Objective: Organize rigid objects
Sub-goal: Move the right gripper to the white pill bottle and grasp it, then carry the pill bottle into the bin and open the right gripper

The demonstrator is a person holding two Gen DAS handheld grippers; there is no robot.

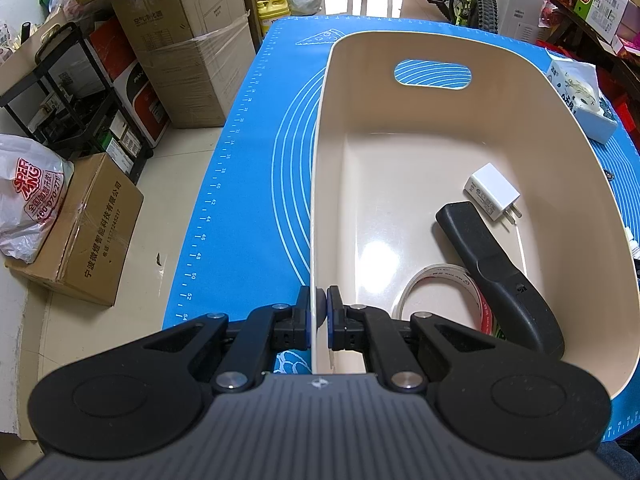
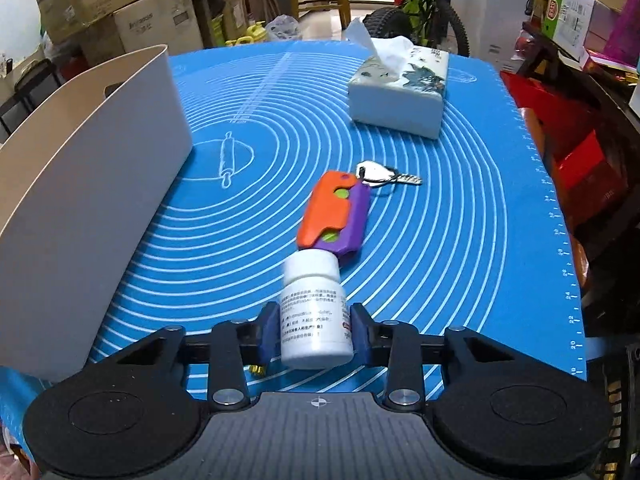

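Observation:
A cream plastic bin (image 1: 400, 128) stands on the blue mat (image 1: 248, 200). My left gripper (image 1: 319, 312) is shut on the bin's near left wall. Inside the bin lie a white charger plug (image 1: 493, 192), a black handle-shaped object (image 1: 500, 276) and a roll of clear tape (image 1: 436, 292). My right gripper (image 2: 314, 328) is shut on a white pill bottle (image 2: 314, 308), held just above the mat (image 2: 440, 240). Beyond it lie an orange and purple toy (image 2: 336, 212) and a bunch of keys (image 2: 384, 174). The bin (image 2: 88, 184) stands to the left.
A tissue box (image 2: 400, 92) sits at the far right of the mat; it also shows in the left wrist view (image 1: 580, 96). Cardboard boxes (image 1: 92, 228), a black rack (image 1: 60, 92) and a plastic bag (image 1: 32, 192) stand on the floor left of the table. A bicycle (image 2: 424, 12) stands behind.

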